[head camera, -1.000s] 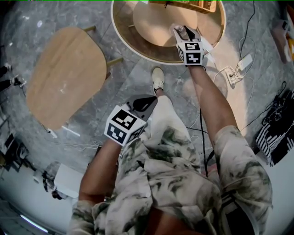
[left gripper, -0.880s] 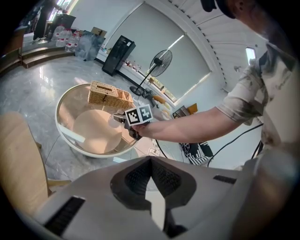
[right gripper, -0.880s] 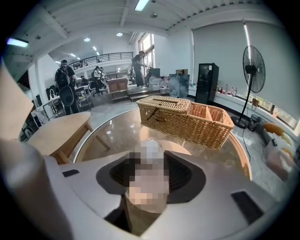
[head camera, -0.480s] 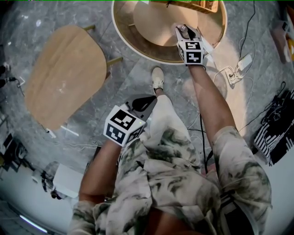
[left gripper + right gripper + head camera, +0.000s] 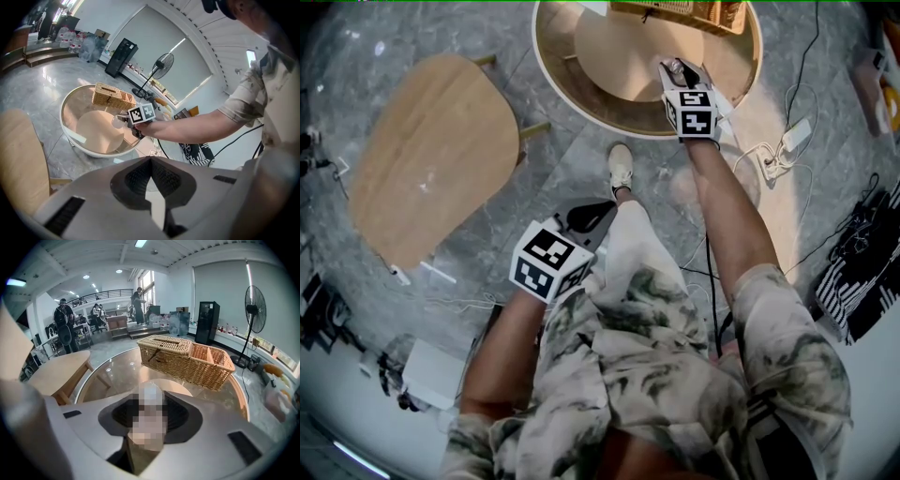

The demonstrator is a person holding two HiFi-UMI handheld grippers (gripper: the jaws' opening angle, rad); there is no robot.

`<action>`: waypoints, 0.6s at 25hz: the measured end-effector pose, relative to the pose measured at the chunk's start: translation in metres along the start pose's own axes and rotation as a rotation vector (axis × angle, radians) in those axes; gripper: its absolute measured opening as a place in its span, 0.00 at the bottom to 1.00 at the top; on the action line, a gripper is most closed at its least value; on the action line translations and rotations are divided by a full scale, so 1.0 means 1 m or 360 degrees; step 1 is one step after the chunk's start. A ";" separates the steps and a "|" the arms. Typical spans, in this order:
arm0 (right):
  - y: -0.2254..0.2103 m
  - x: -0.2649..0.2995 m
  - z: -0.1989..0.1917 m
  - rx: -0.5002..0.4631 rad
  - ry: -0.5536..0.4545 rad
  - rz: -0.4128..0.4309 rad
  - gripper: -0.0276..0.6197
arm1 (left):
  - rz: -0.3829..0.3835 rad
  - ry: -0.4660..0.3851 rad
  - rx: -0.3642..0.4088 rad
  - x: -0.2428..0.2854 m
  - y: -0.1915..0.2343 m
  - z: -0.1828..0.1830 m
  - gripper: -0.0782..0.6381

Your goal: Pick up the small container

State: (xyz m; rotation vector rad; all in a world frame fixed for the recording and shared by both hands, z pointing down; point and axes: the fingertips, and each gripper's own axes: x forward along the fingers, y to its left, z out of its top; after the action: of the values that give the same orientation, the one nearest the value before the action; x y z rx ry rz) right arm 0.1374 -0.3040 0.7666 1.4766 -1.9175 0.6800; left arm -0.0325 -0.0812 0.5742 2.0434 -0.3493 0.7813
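Glass tops the round table [image 5: 558,89], and near its rim the small container [image 5: 151,397] sits between the jaws of the right tool [image 5: 150,416], which have just been closing and now press on it. A shallow hold could let it slip and knock on the glass during the lift. The wicker basket [image 5: 187,357] stands well beyond, so upward is free; the left tool [image 5: 151,161], jaws together and empty, hangs well apart.

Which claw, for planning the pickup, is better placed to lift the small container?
Right. The right claw, over the round table, has just been closing and grips the small container; the left claw is shut, empty, over the floor.
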 end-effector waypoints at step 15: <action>0.011 -0.042 0.042 -0.0073 -0.0032 0.0056 0.28 | -0.0018 -0.0046 0.0059 -0.017 -0.020 0.012 0.14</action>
State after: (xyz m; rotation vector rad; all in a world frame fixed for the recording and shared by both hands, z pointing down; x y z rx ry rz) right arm 0.1275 -0.3038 0.7065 1.4297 -1.9659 0.6346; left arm -0.0306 -0.0811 0.5450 2.0912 -0.3414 0.7571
